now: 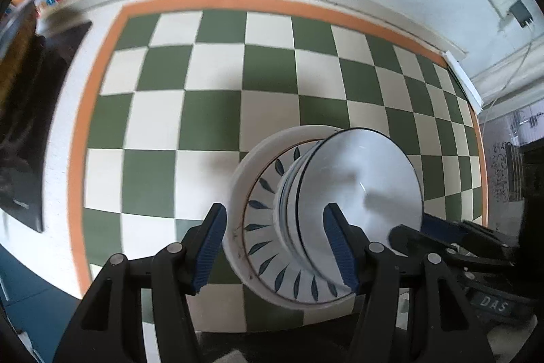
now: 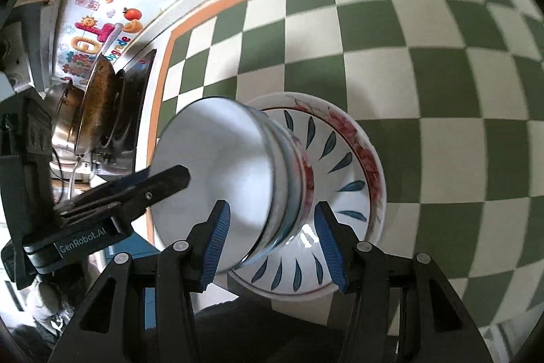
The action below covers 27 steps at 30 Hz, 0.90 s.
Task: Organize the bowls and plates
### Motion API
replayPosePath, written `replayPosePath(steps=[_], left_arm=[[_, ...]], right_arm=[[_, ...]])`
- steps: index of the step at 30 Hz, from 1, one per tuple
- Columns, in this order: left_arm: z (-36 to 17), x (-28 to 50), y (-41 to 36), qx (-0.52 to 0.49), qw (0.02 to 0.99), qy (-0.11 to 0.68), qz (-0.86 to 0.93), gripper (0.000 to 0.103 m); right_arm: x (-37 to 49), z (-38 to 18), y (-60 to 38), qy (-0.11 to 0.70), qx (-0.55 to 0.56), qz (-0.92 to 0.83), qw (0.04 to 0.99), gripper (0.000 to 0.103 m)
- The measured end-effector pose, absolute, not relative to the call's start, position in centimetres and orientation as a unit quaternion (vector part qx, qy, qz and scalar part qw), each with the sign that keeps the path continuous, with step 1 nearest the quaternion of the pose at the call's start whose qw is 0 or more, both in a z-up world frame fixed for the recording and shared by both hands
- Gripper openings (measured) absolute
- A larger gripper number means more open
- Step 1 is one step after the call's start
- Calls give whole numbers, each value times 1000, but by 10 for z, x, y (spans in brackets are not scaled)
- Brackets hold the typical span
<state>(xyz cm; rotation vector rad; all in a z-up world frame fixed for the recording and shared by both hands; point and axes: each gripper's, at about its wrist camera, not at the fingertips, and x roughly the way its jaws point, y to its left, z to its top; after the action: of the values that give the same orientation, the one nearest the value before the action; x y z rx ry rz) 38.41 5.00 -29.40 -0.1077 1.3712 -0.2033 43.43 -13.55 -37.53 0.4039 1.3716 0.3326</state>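
Both tools, jaws apart, flank stacked bowls (image 1: pixel 357 179) on plates (image 2: pixel 353 155).

Both grippers are built alike: matte black plastic linkage arms with triangular cut-outs, pinned by round silver rivets. The left gripper (image 1: pixel 273 247) carries two fingers (image 1: pixel 210 247) faced with ribbed blue pads, the rivets sitting at 7 and 5 o'clock of the frame. The right gripper (image 2: pixel 270 244) has the same blue ribbed pads (image 2: pixel 217 244). In the right wrist view, at 8 o'clock, the left unit's black body shows white lettering "GenRobot.AI" (plus one small screw on its finger).
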Motion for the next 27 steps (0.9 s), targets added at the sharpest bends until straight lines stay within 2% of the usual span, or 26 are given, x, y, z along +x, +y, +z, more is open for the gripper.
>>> replayPosePath(steps=[3, 5, 7, 9, 11, 18, 27], left_arm=[[-276, 372, 52, -32, 782, 615, -98, 58], [-264, 364, 52, -22, 792, 602, -102, 68], [-251, 353, 53, -9, 807, 583, -98, 89], [-240, 344, 54, -3, 817, 570, -92, 95], [-229, 336, 55, -5, 827, 556, -88, 99], [-197, 306, 52, -10, 855, 513, -74, 101], [-148, 241, 39, -27, 887, 457, -59, 103]], right_arm=[[416, -350, -131, 609, 163, 135, 765, 56], [404, -333, -129, 597, 154, 122, 778, 57], [390, -315, -128, 582, 148, 110, 792, 64], [378, -298, -128, 567, 142, 98, 805, 84], [369, -285, -127, 556, 130, 82, 817, 89], [335, -243, -132, 512, 89, 39, 853, 97], [266, -189, -140, 455, 72, 38, 887, 100]])
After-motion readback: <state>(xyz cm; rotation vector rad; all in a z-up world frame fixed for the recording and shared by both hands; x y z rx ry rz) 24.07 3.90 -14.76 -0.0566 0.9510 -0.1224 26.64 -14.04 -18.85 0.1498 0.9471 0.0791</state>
